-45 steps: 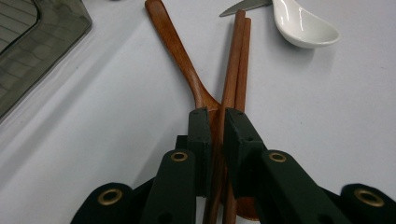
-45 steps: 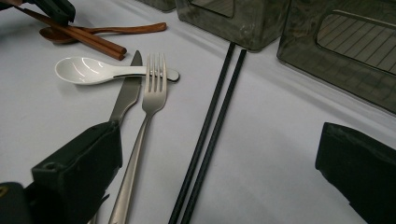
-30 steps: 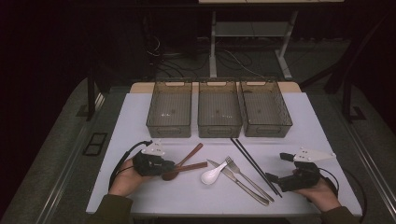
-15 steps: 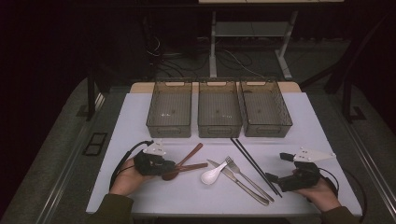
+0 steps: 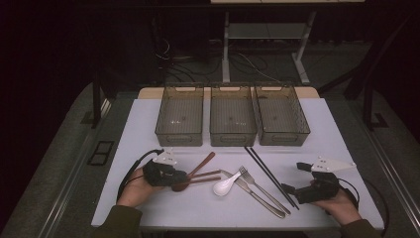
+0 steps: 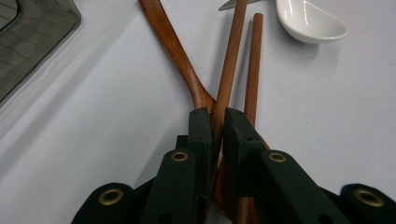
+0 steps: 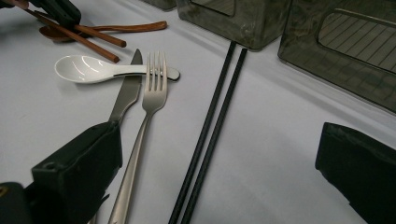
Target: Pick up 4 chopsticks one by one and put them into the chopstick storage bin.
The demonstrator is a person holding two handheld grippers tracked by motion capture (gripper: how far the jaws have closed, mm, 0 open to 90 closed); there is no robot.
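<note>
Lying low on the white table (image 5: 148, 134), the left gripper (image 6: 215, 122) clamps one slim wooden chopstick (image 6: 229, 65), while the right gripper (image 7: 217, 154) gapes wide above smooth black chopsticks (image 7: 212, 121).

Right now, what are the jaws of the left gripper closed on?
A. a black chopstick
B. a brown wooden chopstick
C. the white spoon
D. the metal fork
B: in the left gripper view the left gripper pinches one wooden chopstick between its jaws, with the wooden spoon lying underneath, while the white spoon lies apart, farther off on the table.
</note>
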